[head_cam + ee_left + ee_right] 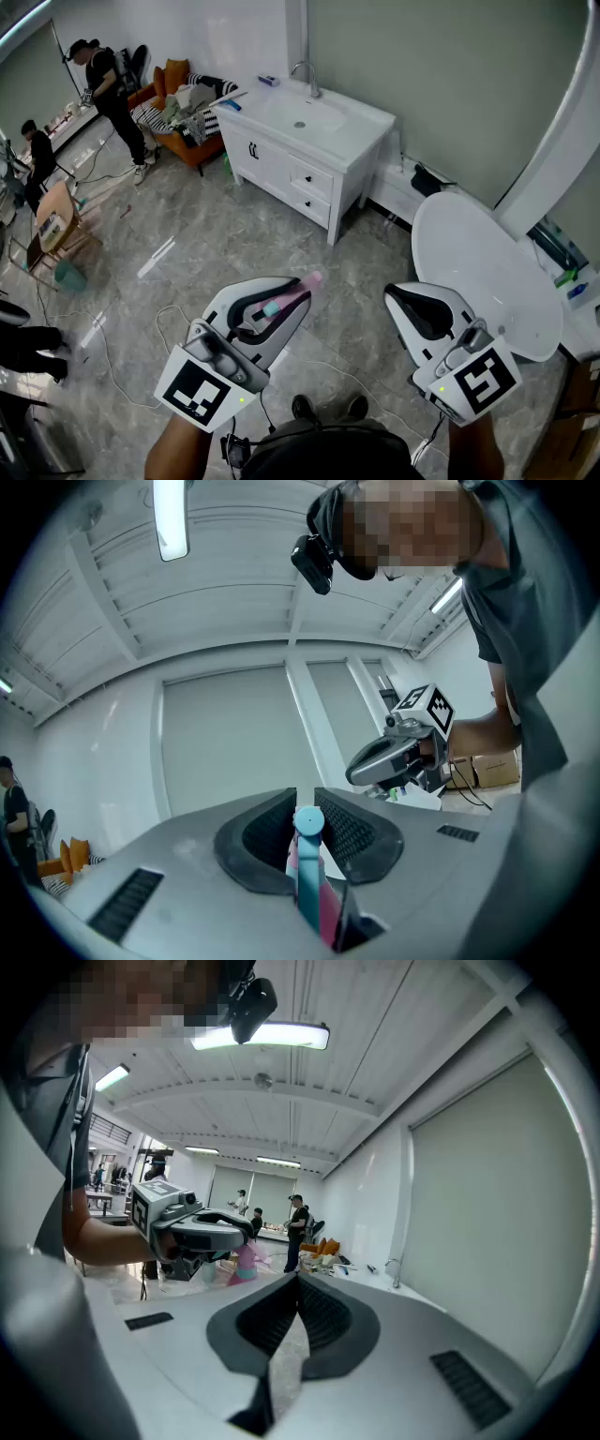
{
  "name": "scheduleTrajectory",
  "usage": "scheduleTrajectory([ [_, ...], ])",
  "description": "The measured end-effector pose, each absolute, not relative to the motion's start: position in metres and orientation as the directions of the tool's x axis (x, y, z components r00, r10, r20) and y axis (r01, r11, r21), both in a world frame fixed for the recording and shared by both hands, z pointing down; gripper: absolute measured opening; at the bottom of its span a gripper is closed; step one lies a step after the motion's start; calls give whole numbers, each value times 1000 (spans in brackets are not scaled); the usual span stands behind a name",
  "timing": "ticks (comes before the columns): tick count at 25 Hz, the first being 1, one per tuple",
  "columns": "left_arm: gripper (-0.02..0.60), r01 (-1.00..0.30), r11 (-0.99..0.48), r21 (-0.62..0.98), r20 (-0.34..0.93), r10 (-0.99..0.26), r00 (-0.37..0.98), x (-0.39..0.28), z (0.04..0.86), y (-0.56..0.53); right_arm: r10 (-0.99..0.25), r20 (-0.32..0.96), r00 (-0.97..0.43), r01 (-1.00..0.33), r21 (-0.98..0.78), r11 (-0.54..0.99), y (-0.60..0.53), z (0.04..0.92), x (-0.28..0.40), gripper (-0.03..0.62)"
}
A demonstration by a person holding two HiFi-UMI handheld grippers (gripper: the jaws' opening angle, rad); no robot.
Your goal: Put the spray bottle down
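Observation:
A pink spray bottle [292, 295] with a teal nozzle part [307, 822] is clamped between the jaws of my left gripper [267, 307], held in the air above the grey marble floor. In the left gripper view the bottle [314, 892] stands upright between the black pads, my left gripper [302, 803] shut on it. My right gripper [405, 298] hangs to the right, apart from the bottle, its jaws together with nothing between them [298, 1283]. The right gripper view shows the left gripper [192, 1232] with the pink bottle [246, 1260] beside it.
A white vanity with sink and tap [314, 131] stands ahead by the wall. A white oval top [483, 272] is at the right. Cables [141, 361] lie on the floor. An orange sofa [183, 103] and people [108, 84] are far left.

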State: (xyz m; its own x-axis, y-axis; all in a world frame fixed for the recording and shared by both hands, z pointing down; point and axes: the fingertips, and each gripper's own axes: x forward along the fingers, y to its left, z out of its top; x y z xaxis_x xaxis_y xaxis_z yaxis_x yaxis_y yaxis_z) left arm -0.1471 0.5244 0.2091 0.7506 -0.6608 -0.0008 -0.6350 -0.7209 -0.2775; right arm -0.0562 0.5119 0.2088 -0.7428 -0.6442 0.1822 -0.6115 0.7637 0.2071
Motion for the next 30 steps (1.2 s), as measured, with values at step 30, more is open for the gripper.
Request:
scheduleTrajectory([
  [30,58,-669,-677,-307,55,-714,698,9,220,509,-589,128,-798,-579,105,808,477,229,97,9],
])
